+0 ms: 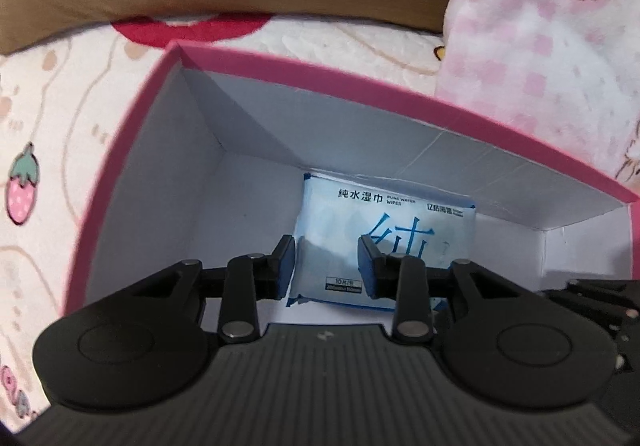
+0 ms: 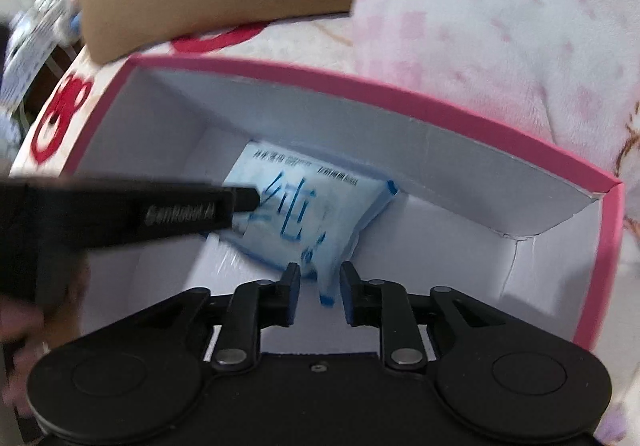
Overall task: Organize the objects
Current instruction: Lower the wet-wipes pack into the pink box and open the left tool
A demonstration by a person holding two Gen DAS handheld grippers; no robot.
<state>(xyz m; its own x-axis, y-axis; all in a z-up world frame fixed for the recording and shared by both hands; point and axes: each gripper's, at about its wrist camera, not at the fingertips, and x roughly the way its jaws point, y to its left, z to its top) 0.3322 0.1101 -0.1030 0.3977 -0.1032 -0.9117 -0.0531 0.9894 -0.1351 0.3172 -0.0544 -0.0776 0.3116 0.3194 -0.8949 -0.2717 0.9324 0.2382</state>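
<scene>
Wet-wipes pack (image 1: 384, 242) lies flat on the floor of the pink-rimmed box (image 1: 360, 73), against its far wall. Judged light, soft, slippery film; best pinched at the sealed edge. Left tongs (image 1: 326, 264) and right tongs (image 2: 320, 288) are both released, pads clear of the pack.

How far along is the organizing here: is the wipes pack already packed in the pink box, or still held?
Done: the wipes pack lies on the floor of the pink-rimmed box, against its far wall. In hand: nothing clearly gripped; the left gripper and right gripper hang over the pack with gaps between their pads, and the pack's corner sits between the right one's. Left: withdrawing both; no other items to pack are visible.
</scene>
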